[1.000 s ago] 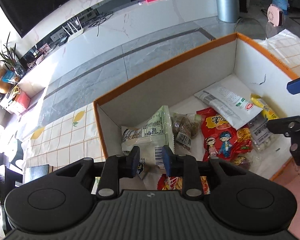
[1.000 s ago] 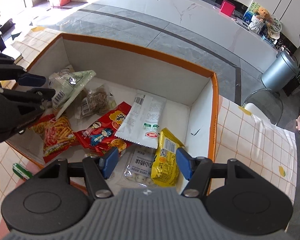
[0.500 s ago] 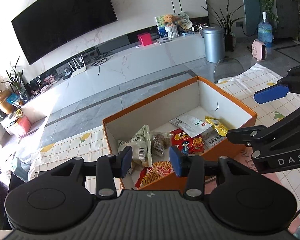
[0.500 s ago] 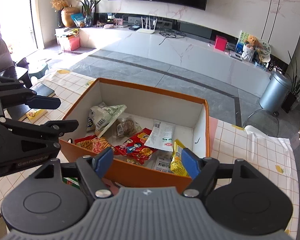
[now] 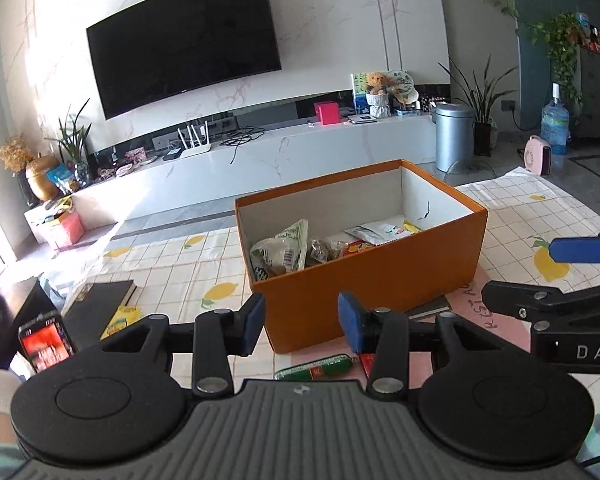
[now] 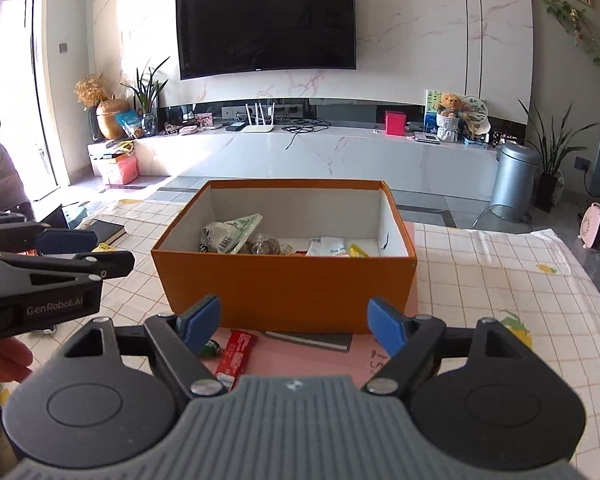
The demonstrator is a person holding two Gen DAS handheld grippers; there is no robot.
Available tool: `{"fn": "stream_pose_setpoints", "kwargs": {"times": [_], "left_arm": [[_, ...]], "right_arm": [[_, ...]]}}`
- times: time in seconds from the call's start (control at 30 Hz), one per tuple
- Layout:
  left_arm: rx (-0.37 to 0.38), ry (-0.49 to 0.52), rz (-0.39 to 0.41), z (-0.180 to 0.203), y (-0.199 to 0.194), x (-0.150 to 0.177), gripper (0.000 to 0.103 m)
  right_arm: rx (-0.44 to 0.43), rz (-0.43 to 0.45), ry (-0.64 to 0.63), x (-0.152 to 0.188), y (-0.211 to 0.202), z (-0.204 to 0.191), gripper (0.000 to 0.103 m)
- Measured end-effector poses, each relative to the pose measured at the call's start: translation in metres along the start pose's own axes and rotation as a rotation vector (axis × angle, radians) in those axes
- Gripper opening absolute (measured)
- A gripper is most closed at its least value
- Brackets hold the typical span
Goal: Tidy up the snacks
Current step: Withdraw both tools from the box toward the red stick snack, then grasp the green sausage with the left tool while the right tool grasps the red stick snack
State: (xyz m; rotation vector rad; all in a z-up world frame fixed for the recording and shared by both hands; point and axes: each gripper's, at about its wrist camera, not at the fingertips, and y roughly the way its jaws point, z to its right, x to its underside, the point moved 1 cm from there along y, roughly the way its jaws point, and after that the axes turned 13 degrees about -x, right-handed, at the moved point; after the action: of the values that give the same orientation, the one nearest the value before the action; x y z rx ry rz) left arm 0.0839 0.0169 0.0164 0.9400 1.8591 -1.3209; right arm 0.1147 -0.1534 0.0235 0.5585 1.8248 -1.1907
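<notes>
**Gripper and Snack Box Status**

Left gripper, marked "GenRobot.AI": fingers released, holding nothing. Right gripper, marked "DAS": fingers released, holding nothing. Orange box at frame center contains snack packets. 2 snacks, a green stick and a red bar, lie at lower center.

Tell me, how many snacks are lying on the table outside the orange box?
2: a green sausage stick and a red bar, side by side on the pink mat in front of the box. More may be hidden behind the grippers.
</notes>
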Motion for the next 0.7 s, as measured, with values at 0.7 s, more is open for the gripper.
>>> {"fn": "stream_pose_setpoints", "kwargs": {"times": [0.7], "left_arm": [[0.035,-0.036,-0.157,-0.012,0.039,0.068,0.067]], "right_arm": [[0.002,-0.147,0.114,0.069,0.068,-0.013,0.064]]}}
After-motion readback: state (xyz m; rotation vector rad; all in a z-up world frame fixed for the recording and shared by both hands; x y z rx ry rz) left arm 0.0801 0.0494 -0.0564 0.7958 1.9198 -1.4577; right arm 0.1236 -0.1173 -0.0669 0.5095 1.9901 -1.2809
